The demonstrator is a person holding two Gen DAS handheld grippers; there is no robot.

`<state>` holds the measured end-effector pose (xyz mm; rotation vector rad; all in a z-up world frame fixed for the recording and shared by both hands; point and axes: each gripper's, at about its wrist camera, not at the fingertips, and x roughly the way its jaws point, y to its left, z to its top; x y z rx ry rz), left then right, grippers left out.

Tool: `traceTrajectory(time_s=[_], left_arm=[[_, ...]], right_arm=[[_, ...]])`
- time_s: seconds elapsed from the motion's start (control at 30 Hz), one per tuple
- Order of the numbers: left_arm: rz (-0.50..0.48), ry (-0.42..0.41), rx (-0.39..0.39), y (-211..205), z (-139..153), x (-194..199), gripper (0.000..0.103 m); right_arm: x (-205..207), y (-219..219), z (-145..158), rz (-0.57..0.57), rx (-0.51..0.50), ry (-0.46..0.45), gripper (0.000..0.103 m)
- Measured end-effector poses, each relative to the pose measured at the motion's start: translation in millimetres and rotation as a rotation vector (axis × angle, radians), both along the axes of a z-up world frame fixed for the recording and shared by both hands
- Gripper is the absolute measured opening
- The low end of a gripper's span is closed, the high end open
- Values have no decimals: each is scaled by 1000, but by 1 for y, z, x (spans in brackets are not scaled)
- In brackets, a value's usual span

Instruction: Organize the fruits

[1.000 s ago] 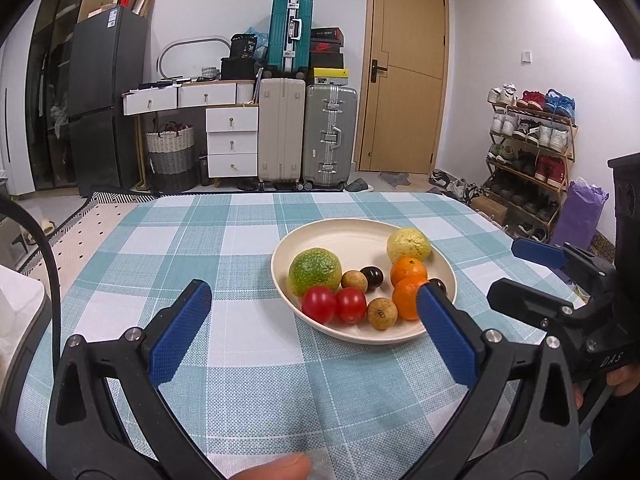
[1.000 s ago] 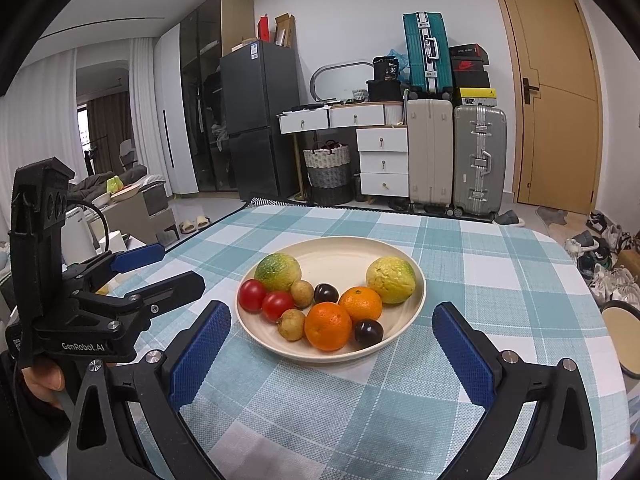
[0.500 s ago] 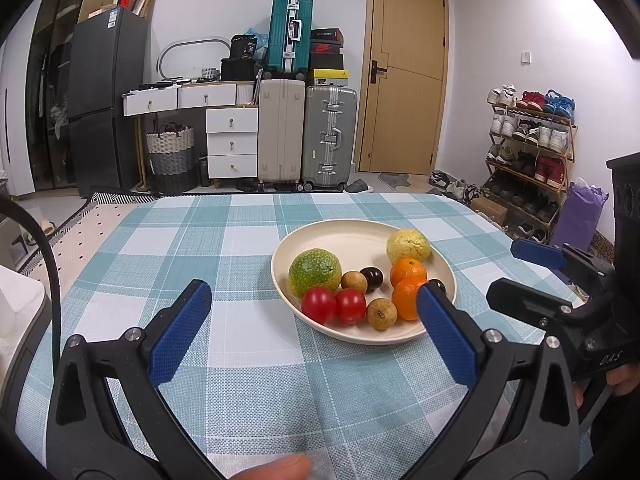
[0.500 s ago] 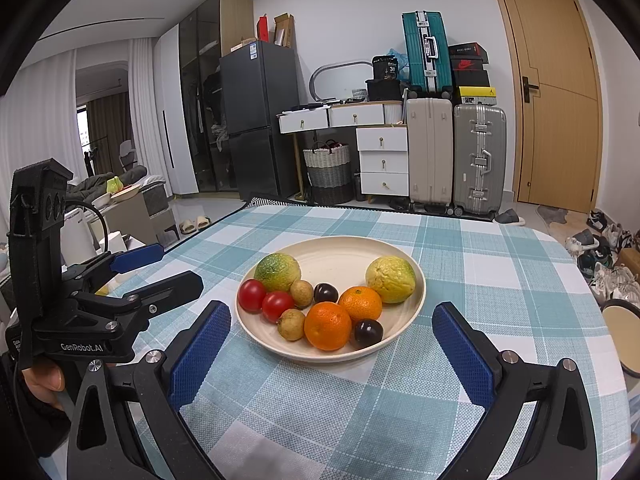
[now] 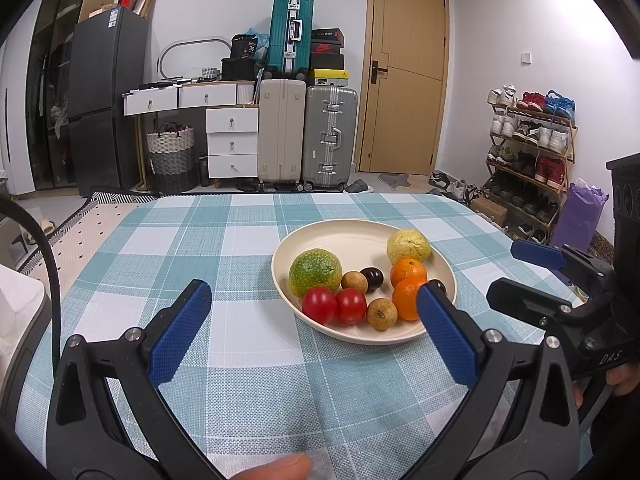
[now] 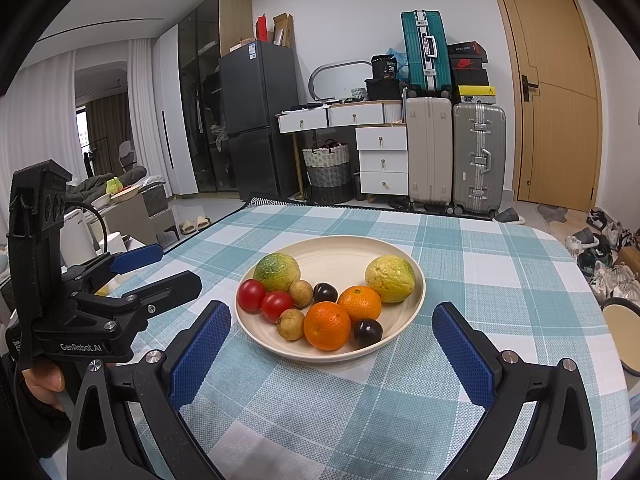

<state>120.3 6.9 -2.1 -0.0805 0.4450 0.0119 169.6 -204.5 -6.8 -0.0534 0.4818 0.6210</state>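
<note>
Both hand-held grippers (image 5: 310,312) (image 6: 331,338) wide apart, empty; shoe rack (image 5: 528,152) (left view only).

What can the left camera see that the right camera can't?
Only the left wrist view shows the shoe rack and the purple bag beside it. Only the right wrist view shows the curtains, a second plate at the table's right edge, and both dark plums in full. Both show the plate of fruit on the checked cloth, the suitcases, fridge and door, and both grippers open and empty: left, right.
</note>
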Motion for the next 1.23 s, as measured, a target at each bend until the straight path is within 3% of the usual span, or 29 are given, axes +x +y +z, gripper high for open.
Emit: traceTrajectory(time_s=[1.23], left_arm=[[-6, -4, -3, -2, 2, 1, 102]], right_arm=[[1, 0, 0, 0, 0, 4, 103]])
